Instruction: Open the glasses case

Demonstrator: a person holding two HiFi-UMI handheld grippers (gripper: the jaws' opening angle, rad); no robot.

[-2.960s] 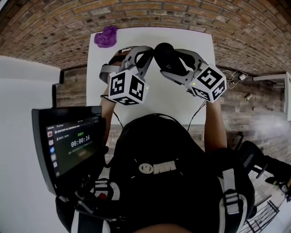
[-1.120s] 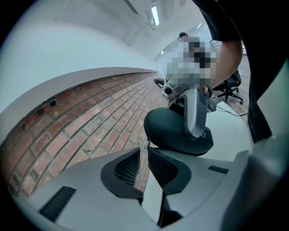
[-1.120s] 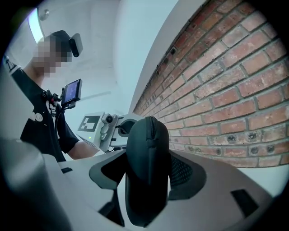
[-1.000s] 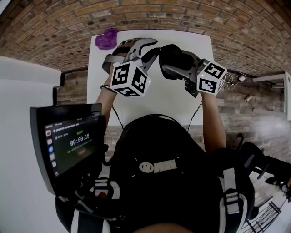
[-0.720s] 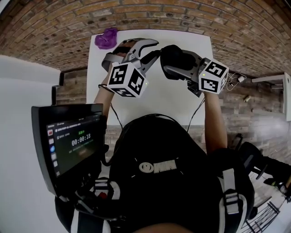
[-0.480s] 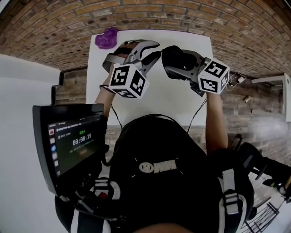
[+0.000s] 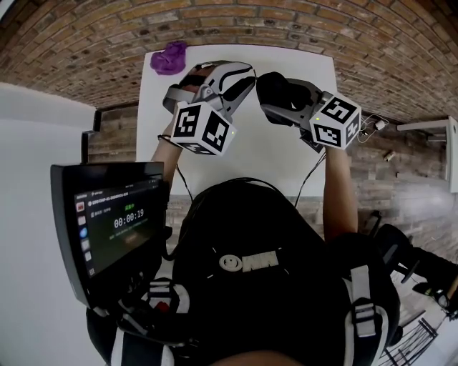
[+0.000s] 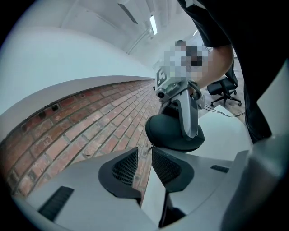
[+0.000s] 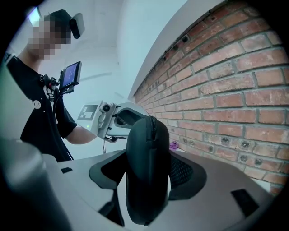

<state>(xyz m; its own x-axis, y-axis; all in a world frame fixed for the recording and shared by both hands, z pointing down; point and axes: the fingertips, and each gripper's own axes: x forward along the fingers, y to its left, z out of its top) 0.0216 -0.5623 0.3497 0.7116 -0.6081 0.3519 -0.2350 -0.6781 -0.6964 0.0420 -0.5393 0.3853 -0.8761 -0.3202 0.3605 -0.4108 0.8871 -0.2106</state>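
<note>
Near, head view: a black-clad chest (image 7: pixel 250 286) and a screen (image 7: pixel 114 221) at lower left fill the bottom of the frame and hide the table's near edge.
Right hold: the right gripper (image 9: pixel 149 167) is clamped on the glasses case (image 9: pixel 145 189). The case stands on edge between its pads (image 9: pixel 187 173), at the centre of the right gripper view.
Left hold: the left gripper (image 8: pixel 144 151) has its jaws a narrow gap apart and grips nothing. Their tips sit just at the case's near end.
Case place: off the table, in the upper middle of the head view, between the two grippers.
Only the gripper views: the zip seam (image 9: pixel 152 131) running over the case's edge, the right gripper's grey finger (image 8: pixel 189 117) lying across the case, and the slit between the left pads.
Only the head view: both marker cubes (image 7: pixel 204 129) and the whole tabletop.
Surface: white table (image 7: pixel 243 157), bare below the grippers.
Room: brick wall (image 7: pixel 286 21) behind the table, a white wall (image 7: pixel 43 129) at the left, and ceiling lights (image 8: pixel 153 25) in the upper middle of the left gripper view.
Around: a purple thing (image 7: pixel 168 57) at the table's upper left corner, cables (image 7: pixel 368 125) right of the table, and an office chair (image 8: pixel 223 88) at the right of the left gripper view.
</note>
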